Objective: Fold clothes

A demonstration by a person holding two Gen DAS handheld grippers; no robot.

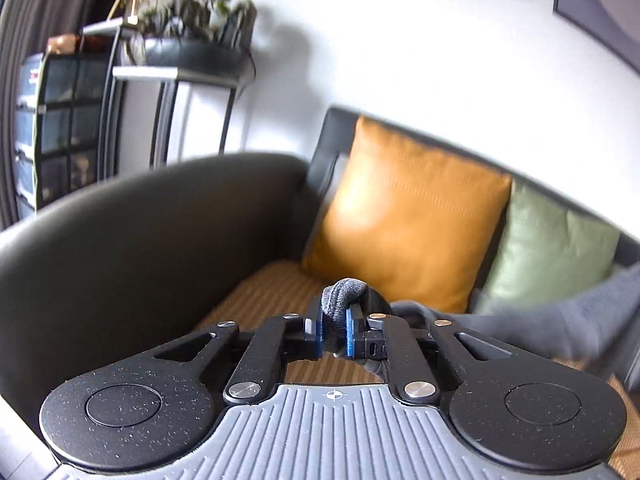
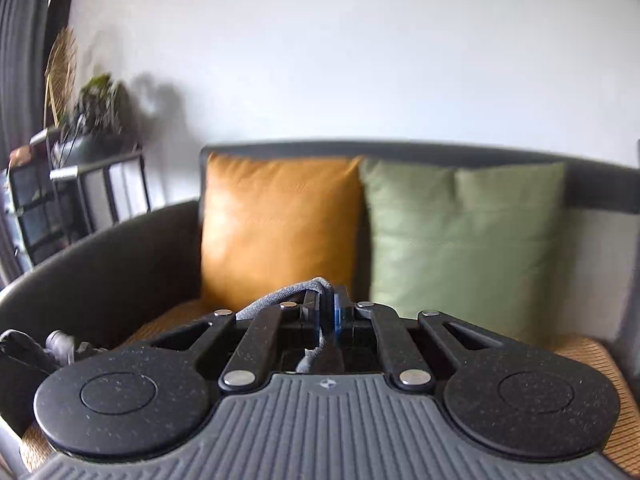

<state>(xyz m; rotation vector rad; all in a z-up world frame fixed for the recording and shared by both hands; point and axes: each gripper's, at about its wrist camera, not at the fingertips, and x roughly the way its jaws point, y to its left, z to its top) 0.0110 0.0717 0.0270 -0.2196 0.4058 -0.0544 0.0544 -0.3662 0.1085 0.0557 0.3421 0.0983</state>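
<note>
A grey knit garment (image 1: 540, 320) hangs stretched above the sofa seat. My left gripper (image 1: 334, 332) is shut on a bunched edge of it (image 1: 344, 294), and the cloth trails off to the right. In the right wrist view my right gripper (image 2: 328, 316) is shut on another edge of the grey garment (image 2: 280, 300), which runs off to the left over the left finger. Both grippers are lifted above the seat. Most of the garment is hidden below the grippers.
A dark sofa (image 1: 140, 240) with a woven tan seat (image 1: 256, 300) holds an orange cushion (image 2: 276, 228) and a green cushion (image 2: 464, 240) against the backrest. A black shelf with a plant (image 1: 188, 40) stands to the left by the white wall.
</note>
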